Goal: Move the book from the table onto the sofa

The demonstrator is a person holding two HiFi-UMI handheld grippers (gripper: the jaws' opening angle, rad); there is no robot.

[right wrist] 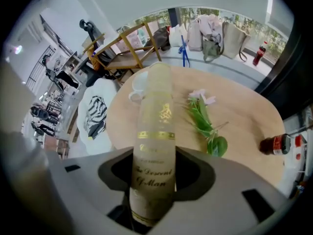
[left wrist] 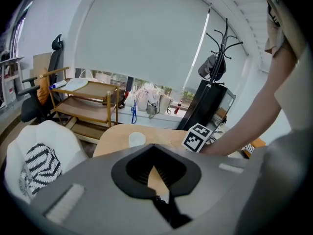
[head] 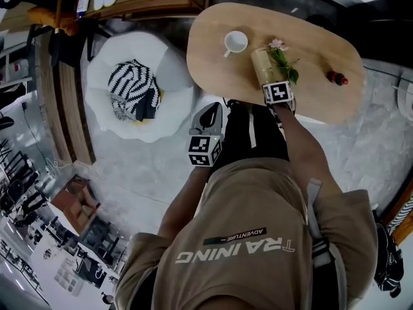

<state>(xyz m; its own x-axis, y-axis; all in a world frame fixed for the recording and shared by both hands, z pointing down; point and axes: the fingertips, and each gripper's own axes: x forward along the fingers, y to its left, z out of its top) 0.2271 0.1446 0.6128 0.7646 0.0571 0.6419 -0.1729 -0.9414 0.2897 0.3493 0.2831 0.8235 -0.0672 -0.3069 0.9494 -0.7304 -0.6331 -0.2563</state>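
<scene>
Book (right wrist: 156,116) at the near side of the wooden table (head: 322,44), just beside the flower sprig (head: 284,60), taken near one end in the right gripper (right wrist: 155,180), with both jaws snug against its covers. Hard to tell whether resting on the wood or already clear of it. Looks like the grasp-and-lift stage, with the whole carry yet to do. Squeeze firmly and evenly before lifting, since an end grip on a long, smooth volume probably invites tipping or sliding. Raise straight, clear of the sprig, the cup (head: 235,42) and the small red bottle (head: 335,78), then swing toward the white sofa (head: 171,76), well apart at the left. Aim for bare seat beside the striped cushion (head: 132,89). Hold the left gripper (left wrist: 157,177), narrowly parted and empty, ready to steady the far end.
</scene>
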